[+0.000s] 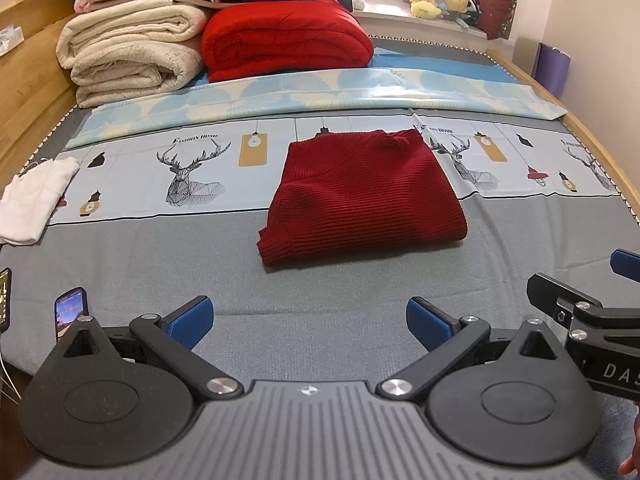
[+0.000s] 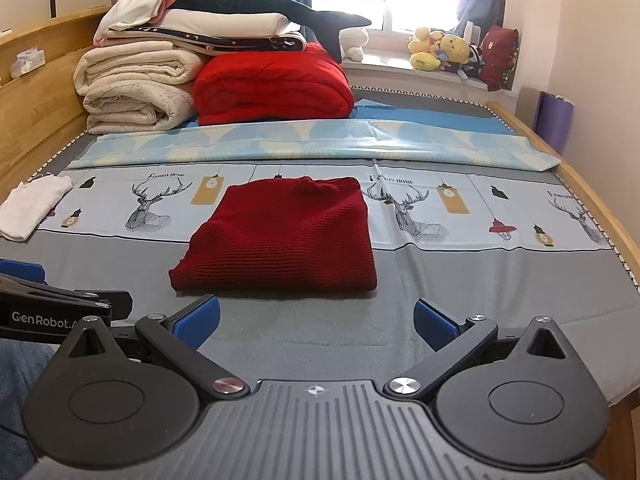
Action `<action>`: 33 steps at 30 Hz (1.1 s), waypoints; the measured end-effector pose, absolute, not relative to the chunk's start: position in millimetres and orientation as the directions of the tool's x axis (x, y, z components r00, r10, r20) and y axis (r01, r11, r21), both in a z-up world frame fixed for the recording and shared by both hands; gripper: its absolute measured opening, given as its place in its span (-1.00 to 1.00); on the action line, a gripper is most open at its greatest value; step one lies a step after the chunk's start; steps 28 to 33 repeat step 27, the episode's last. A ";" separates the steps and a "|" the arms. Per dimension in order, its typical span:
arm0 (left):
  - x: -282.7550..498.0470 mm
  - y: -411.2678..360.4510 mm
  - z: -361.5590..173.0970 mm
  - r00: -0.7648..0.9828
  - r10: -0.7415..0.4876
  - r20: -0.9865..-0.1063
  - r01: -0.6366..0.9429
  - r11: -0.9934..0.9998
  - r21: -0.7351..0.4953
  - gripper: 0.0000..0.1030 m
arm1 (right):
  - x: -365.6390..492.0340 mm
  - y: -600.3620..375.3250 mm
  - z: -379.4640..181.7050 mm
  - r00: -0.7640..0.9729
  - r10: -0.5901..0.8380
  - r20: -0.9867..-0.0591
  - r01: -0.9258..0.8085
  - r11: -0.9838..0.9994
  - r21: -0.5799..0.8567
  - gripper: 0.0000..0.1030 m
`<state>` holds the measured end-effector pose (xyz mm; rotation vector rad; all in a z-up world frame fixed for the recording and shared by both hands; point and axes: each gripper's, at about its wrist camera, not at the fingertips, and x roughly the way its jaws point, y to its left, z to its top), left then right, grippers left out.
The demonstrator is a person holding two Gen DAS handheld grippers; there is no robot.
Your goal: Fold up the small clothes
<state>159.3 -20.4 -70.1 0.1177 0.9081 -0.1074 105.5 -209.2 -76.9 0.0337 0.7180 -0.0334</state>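
A dark red ribbed knit sweater (image 1: pixel 360 200) lies folded into a rectangle on the grey bed sheet (image 1: pixel 160 272); it also shows in the right wrist view (image 2: pixel 284 236). My left gripper (image 1: pixel 310 322) is open and empty, held back from the sweater's near edge. My right gripper (image 2: pixel 316 322) is open and empty, just short of the sweater's near edge. A white garment (image 1: pixel 32 200) lies crumpled at the bed's left edge, also in the right wrist view (image 2: pixel 32 206).
Folded cream blankets (image 1: pixel 128 48) and a red quilt (image 1: pixel 284 36) are stacked at the head of the bed. A phone (image 1: pixel 70 312) lies at the near left. A wooden bed frame (image 1: pixel 28 80) runs along both sides. Plush toys (image 2: pixel 440 50) sit on the windowsill.
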 end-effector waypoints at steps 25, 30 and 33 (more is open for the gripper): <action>160.9 -19.9 -70.7 0.604 -0.050 -0.795 0.130 0.991 0.037 0.99 | 108.9 -209.5 -76.2 0.748 -0.009 -0.664 0.028 0.999 0.018 0.98; 160.9 -18.9 -70.5 0.603 -0.051 -0.796 0.124 0.992 0.030 0.99 | 109.5 -210.1 -76.3 0.748 -0.009 -0.664 0.028 0.999 0.018 0.98; 160.9 -18.9 -70.5 0.603 -0.051 -0.796 0.124 0.992 0.030 0.99 | 109.5 -210.1 -76.3 0.748 -0.009 -0.664 0.028 0.999 0.018 0.98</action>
